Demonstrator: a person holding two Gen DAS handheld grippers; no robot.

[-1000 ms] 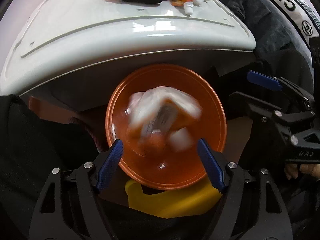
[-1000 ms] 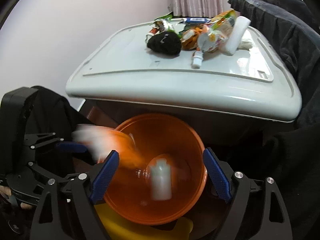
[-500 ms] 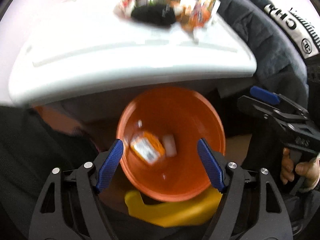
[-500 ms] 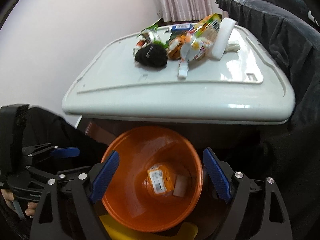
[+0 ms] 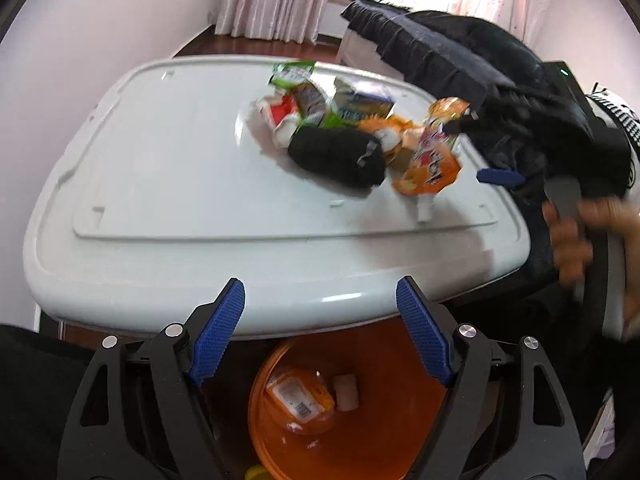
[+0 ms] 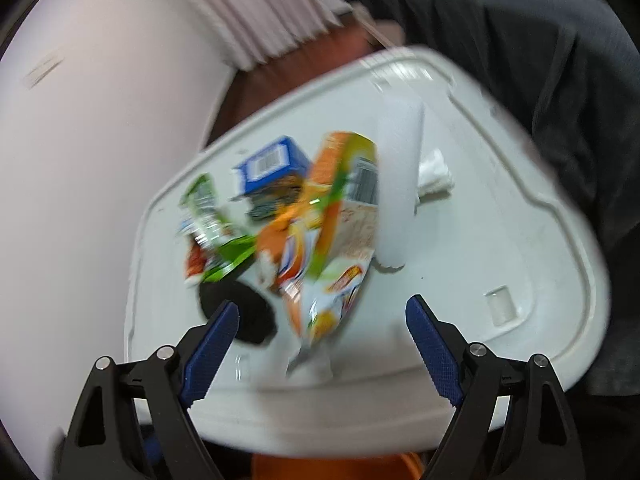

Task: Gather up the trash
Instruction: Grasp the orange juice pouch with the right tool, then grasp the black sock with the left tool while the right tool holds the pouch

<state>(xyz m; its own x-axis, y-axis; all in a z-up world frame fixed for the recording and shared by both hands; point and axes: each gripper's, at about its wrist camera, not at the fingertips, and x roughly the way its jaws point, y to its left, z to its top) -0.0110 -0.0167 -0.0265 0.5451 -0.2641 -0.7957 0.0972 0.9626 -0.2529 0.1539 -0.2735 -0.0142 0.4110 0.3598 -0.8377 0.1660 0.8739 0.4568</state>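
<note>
- Right gripper (image 6: 322,322), jaws spread and empty, should descend squarely over the orange pouch (image 6: 320,300), then pinch.
- Left gripper (image 5: 320,316), also spread and empty, hangs over the orange bin (image 5: 352,448).

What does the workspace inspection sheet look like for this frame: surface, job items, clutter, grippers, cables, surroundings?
Surface: white plastic lid, used as tabletop.
Job's things: orange bucket below the lid's front edge, holding an orange packet and a small white piece; wrapper pile on the lid, orange snack bag nearest.
Clutter: black sock-like bundle among the wrappers; white cylinder.
Grippers: left gripper open, empty; right gripper open, empty, facing the pile.
Cables: nothing seen.
Surroundings: dark clothing at right, curtains behind.
</note>
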